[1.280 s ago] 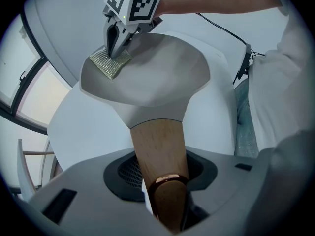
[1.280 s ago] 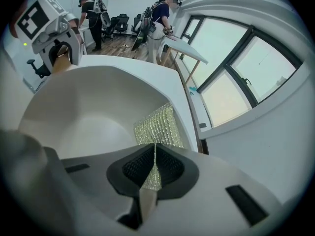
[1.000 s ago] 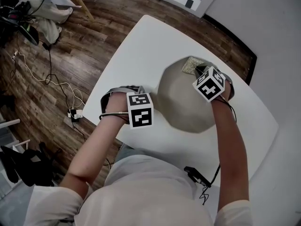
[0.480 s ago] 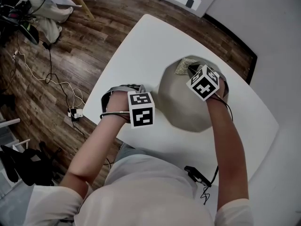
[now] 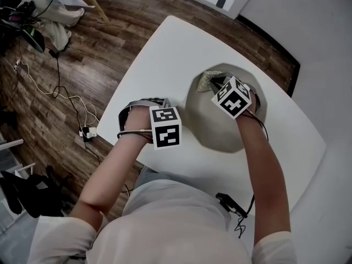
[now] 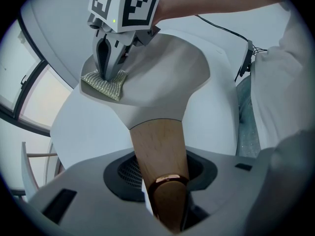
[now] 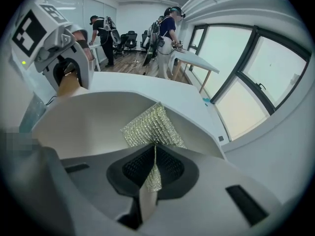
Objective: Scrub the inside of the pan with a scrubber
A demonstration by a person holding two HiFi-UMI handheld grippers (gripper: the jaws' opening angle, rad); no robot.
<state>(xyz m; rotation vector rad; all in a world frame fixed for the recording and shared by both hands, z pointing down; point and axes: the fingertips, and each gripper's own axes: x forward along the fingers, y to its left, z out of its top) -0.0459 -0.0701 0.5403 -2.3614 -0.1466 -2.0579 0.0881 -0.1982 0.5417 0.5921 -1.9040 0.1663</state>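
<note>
No legible text or numbers, only black-and-white square markers on the left cube [image 5: 165, 128] and right cube [image 5: 232, 97]

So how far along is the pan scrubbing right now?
Setup looks done: the left gripper is clamped on the wooden handle of the pan, and the right gripper pinches the scrubber. In hand: the scrubber sits against the pan's inside near its far rim. Left: the rest of the inner surface; how clean it is I can't tell.
</note>
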